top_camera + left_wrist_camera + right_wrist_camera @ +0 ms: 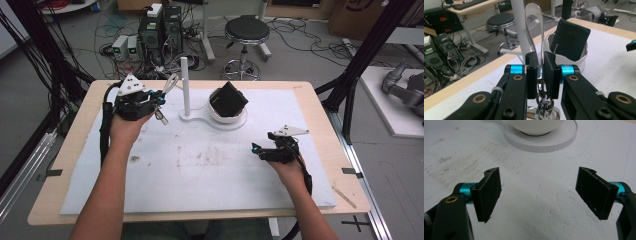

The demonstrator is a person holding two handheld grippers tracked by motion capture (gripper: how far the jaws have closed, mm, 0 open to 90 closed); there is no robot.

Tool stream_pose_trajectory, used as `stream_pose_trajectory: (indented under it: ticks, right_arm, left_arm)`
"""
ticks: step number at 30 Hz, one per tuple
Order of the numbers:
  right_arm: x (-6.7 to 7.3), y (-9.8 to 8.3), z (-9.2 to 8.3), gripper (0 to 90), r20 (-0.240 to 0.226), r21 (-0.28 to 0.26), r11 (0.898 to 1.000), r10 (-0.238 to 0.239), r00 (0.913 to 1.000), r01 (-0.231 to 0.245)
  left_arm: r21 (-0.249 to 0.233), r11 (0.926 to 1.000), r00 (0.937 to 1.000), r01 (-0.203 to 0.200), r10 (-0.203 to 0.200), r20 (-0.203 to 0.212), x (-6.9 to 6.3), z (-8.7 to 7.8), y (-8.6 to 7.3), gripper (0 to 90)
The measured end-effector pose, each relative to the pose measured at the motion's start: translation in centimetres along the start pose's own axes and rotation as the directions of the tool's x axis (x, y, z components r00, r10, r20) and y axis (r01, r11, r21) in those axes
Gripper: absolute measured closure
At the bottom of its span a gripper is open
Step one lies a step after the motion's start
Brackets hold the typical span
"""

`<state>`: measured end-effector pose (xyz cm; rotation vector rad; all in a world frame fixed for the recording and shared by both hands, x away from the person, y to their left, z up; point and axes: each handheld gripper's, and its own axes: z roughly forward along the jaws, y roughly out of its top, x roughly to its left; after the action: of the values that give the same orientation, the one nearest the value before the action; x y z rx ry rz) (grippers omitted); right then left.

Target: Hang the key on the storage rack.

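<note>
My left gripper (161,98) is raised over the far left of the white mat and is shut on a shiny metal clip (170,83). In the left gripper view the clip's long loop (531,27) stands up above the jaws of the left gripper (540,72), and a small ring hangs below them. Just to its right stands a white post (184,85) on a flat white base. Beside it a white bowl (220,117) holds a black block (228,98) tilted on its corner. My right gripper (257,149) rests low at the right, open with nothing between its jaws (539,192).
A white mat (200,170) covers the wooden table. Beyond the far edge stand a black stool (246,31) and computer boxes (160,30) amid floor cables. Black frame bars rise at both sides of the table.
</note>
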<state>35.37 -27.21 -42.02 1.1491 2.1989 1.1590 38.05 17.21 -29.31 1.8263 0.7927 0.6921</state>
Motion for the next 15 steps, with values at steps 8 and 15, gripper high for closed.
stream_pose_trajectory:
  ticks: [8, 15]
  right_arm:
    - [0.0, 0.0, 0.0, 21.0, -0.003, -0.001, 1.000, 0.003, 1.0000, -0.003]
    - [0.0, -0.1, -0.1, 21.0, 0.000, 0.001, 1.000, 0.004, 1.0000, -0.004]
  left_arm:
    - [0.014, 0.9994, 0.9995, -0.030, 0.030, -0.001, -0.5, 1.3, 1.6, 81.4]
    - [0.040, 0.9983, 0.9990, -0.041, 0.042, -0.017, -0.5, 2.6, 1.9, 81.4]
